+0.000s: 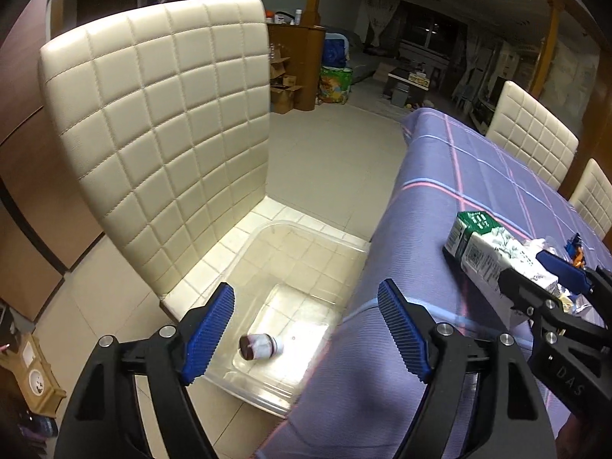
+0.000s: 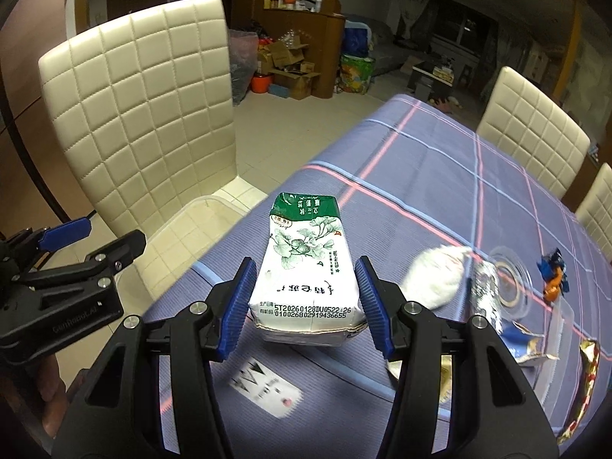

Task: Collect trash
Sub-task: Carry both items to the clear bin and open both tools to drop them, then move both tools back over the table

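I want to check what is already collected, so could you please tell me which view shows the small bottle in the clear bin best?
The left wrist view: the small bottle lies on its side in the clear bin. The right wrist view shows only the bin's rim, not the bottle.

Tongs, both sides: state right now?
Left tongs: open, empty, above the clear bin holding a small bottle.
Right tongs: closed on the milk carton.

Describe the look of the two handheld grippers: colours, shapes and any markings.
Both are alike: the left gripper and the right gripper have matt black angular plastic frames with triangular cut-outs, silver round pivot bolts, and blue ribbed finger pads. Pale lettering is printed on each black body; only part of it is readable. No cables or sleeves are visible.
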Demonstrator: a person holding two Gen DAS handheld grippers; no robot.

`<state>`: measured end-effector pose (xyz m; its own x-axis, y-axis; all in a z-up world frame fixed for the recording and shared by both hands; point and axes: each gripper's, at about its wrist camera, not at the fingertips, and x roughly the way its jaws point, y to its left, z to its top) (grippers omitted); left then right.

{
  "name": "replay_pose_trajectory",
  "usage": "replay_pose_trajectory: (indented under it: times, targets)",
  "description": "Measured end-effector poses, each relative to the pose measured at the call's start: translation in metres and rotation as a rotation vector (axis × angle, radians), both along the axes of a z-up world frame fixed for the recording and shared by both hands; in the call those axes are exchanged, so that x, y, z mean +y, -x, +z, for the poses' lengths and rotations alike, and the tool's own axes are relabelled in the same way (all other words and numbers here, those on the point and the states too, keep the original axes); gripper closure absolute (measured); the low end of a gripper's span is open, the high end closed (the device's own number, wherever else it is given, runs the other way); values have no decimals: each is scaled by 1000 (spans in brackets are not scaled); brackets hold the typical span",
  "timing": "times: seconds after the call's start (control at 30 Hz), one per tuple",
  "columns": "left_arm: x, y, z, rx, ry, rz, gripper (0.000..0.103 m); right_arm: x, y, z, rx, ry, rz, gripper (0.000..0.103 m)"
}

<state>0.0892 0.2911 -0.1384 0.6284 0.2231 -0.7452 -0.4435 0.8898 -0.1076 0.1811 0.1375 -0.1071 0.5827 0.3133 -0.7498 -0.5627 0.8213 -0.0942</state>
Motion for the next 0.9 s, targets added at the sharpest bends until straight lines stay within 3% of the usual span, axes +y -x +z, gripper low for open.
replay_pose_trajectory:
  times: [0.4, 0.5, 0.67, 0.9]
  targets:
    - [31, 25, -5, 17, -16, 108, 27, 55, 8, -1, 19, -21, 138, 47]
    - [32, 28, -5, 21, -10, 112, 27, 63, 8, -1, 14, -23, 151, 34]
    - [28, 28, -3, 22, -10, 110, 27, 59, 14, 5, -45, -21, 136, 31]
    - [3, 23, 6, 10, -27, 51, 27, 28, 13, 8, -35, -33, 75, 31]
